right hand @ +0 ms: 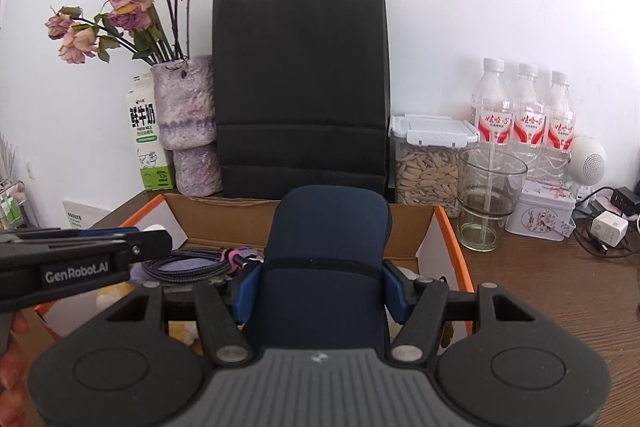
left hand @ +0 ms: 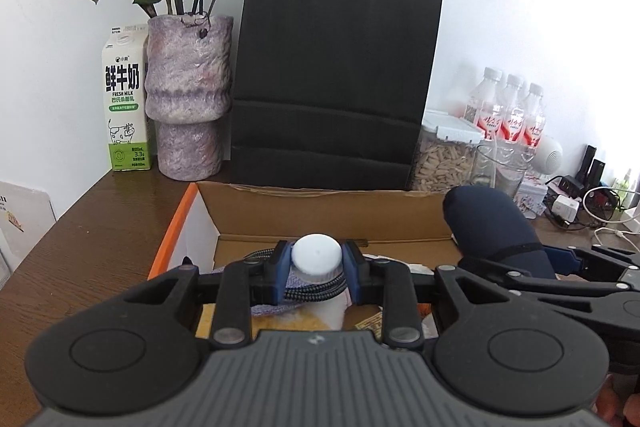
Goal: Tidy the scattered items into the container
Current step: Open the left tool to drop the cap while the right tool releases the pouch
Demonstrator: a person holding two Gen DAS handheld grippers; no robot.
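Presently, both grippers hang over the open cardboard box [right hand: 404, 223], each with something held. The left gripper [left hand: 316, 267] has its blue pads pinched on the neck of a small bottle with a white cap [left hand: 316, 254]; the cap faces the lens, so the bottle's long axis appears to run roughly along the fingers, its body hidden below. The right gripper [right hand: 322, 287] has its fingers set wider and pressed against the two sides of a dark navy case [right hand: 328, 251], which stands upright between them, long axis pointing up and away toward the far wall of the box.

Inside the box lie a coiled braided cable [right hand: 188, 267], a lilac cloth item and some yellow packaging, partly hidden by the grippers. In the left view the navy case shows to the right of the bottle [left hand: 492, 227], so the two loads sit side by side, near each other but apart.

Judged from this, the deciding relation is vertical: both items appear already inside the box's rim, above its contents. Release looks a short lowering away for either hand. The bottle seems nearer the box's left wall, the case nearer its middle and right. Behind stand a black paper bag [right hand: 300, 87], a vase [left hand: 188, 95] and a milk carton [left hand: 126, 107].
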